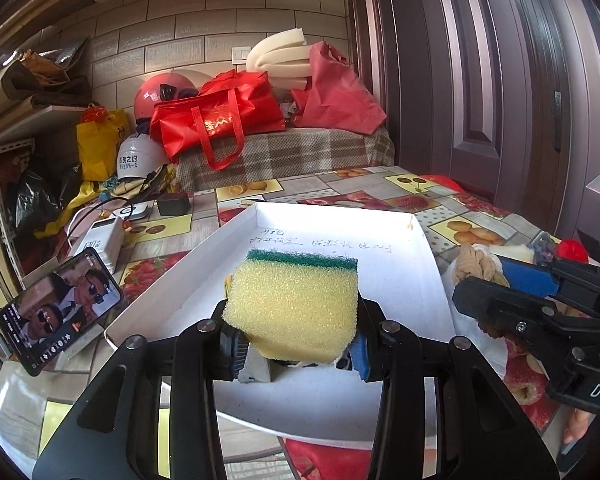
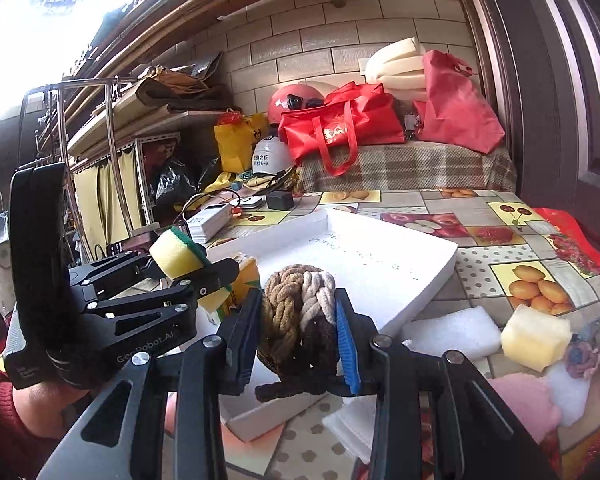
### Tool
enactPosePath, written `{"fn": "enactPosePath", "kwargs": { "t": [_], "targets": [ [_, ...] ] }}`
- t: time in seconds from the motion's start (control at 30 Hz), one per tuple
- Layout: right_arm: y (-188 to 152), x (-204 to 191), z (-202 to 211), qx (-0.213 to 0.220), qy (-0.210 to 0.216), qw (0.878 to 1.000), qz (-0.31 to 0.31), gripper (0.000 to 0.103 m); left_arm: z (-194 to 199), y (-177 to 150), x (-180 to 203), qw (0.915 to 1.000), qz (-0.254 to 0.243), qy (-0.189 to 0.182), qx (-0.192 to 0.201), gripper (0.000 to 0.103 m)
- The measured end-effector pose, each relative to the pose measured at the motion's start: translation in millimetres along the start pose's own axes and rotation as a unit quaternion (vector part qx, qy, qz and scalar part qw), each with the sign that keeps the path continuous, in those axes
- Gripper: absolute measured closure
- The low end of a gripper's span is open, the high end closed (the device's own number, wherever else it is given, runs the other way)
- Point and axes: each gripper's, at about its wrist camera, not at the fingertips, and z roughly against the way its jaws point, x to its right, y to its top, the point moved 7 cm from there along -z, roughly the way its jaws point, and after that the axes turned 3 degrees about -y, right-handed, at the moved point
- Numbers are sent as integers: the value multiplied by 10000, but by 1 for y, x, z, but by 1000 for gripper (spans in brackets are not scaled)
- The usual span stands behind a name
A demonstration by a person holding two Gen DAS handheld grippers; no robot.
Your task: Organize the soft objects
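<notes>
Two claws are loaded, each clamped on one soft item above the white tray (image 1: 428, 264). The left claw (image 1: 296, 336) grips a yellow sponge (image 1: 296, 308) with a green scouring layer; the sponge sits between the pads, over the near part of the tray. The right claw (image 2: 298, 336) is clamped on a braided rope knot (image 2: 296, 320) of tan, cream and dark brown strands, held over the tray's near corner.

The tray rests on a counter (image 2: 480, 272) covered with a fruit-print cloth. Handwriting marks the tray floor. A yellow carton (image 2: 246, 280) stands in the tray directly beyond the left claw's tip, as the right camera shows.

Right of the tray, loose items lie on the counter: a white foam pad (image 2: 452, 332), a pale yellow foam block (image 2: 534, 340), a crocheted piece (image 2: 584, 344) and a pink fluffy item (image 2: 528, 400).

Left of the tray, a phone (image 1: 60, 308) leans with its screen lit, near a white power bank (image 1: 100, 240) and a black adapter (image 1: 173, 203) with cables. Beyond the counter, a plaid-covered surface carries a red bag (image 1: 220, 120), helmets and rolled foam.
</notes>
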Motion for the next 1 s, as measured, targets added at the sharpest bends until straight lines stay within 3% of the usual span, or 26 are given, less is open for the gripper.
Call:
{"fn": "enactPosePath", "kwargs": {
  "t": [0.43,0.7,0.87,0.93,1.0],
  "targets": [
    [20,-1,-49,74,-467,9989,-34,68,-48,12,-34,9987,309,302,-256,63],
    [17,33,-75,-459,-772,9938,-654,68,-57,14,-26,9986,37,407,-350,63],
    [14,32,-79,-585,-826,9928,-640,65,-63,13,-27,9978,-9,457,-479,62],
    [14,29,-80,-611,-871,9928,-546,65,-64,11,-29,9973,36,510,-528,59],
    [15,29,-81,-612,-974,9922,-473,52,-64,12,-32,9968,77,600,-514,46]
  ]
}}
